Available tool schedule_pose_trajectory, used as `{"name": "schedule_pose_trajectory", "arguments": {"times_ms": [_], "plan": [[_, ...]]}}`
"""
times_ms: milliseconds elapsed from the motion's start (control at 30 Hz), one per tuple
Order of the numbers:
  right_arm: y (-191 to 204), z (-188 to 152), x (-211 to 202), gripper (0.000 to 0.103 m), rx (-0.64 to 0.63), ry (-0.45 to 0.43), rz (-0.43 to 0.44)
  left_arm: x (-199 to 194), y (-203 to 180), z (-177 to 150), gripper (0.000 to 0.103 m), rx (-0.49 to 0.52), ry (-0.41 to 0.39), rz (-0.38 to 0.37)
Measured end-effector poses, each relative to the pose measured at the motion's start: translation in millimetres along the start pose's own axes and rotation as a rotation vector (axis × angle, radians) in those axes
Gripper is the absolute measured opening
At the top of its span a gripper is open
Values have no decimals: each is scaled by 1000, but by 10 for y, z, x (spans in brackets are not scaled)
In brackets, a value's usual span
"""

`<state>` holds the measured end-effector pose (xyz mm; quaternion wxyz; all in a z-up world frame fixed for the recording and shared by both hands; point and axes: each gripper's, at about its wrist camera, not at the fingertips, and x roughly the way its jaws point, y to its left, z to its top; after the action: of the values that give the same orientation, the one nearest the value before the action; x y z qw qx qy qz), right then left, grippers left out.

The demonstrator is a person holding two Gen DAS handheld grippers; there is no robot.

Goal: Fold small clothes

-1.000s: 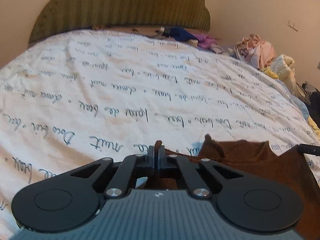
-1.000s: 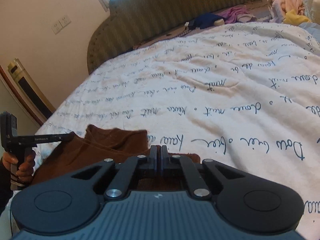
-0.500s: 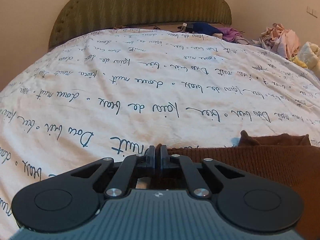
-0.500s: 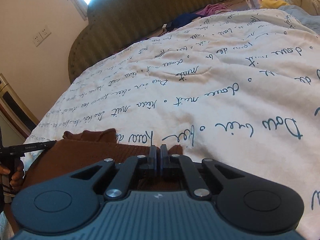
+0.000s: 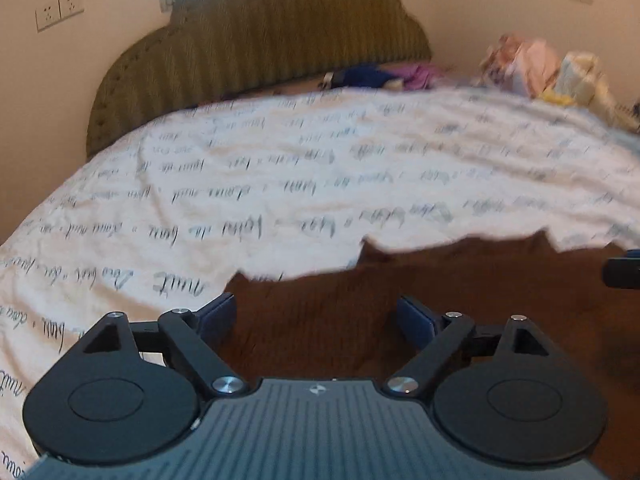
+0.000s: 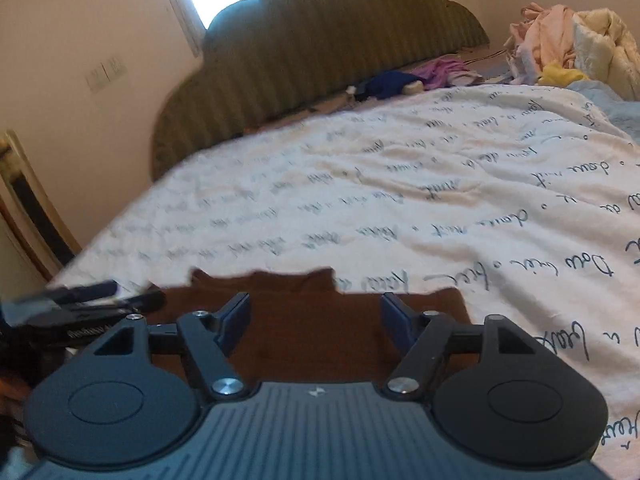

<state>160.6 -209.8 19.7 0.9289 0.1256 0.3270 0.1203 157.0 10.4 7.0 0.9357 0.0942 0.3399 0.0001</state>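
A brown knitted garment (image 5: pixel 460 280) lies on the white duvet (image 5: pixel 280 184) printed with script. My left gripper (image 5: pixel 316 312) hovers over its left part. Its jaws are opening wide, with brown cloth below the gap and neither pad pressing on it. In the right wrist view the same garment (image 6: pixel 280 288) spreads under my right gripper (image 6: pixel 315 306), whose jaws are also opening and free of the cloth. The left gripper (image 6: pixel 80 308) shows as a blur at the left edge there. A dark tip of the right gripper (image 5: pixel 620 272) pokes in at the right edge of the left wrist view.
A green ribbed headboard (image 5: pixel 260 48) stands at the far end of the bed. Blue and purple clothes (image 6: pixel 400 80) lie at its foot. A pile of pink, cream and yellow laundry (image 6: pixel 568 48) sits at the far right. Wall sockets (image 5: pixel 60 12) are at the left.
Both grippers were shut on the garment's edge. Now both have let go, their jaws stand apart, and the garment lies on the duvet. Both views have swung and are blurred.
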Motion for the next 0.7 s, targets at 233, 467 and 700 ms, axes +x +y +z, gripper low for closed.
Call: {"name": "schedule_pose_trajectory", "arguments": {"times_ms": [233,467,700], "plan": [[-249,-167,180,70,-45,8,-80,214,260,-21,103,-108,65,-46],[237,-259,-107,81,-169,-23,-95,197,219,-5,103,-119,68,-49],[3,-361,-52,84,-152,16,-243,191,210,-5,103,-122,69,-47]]}}
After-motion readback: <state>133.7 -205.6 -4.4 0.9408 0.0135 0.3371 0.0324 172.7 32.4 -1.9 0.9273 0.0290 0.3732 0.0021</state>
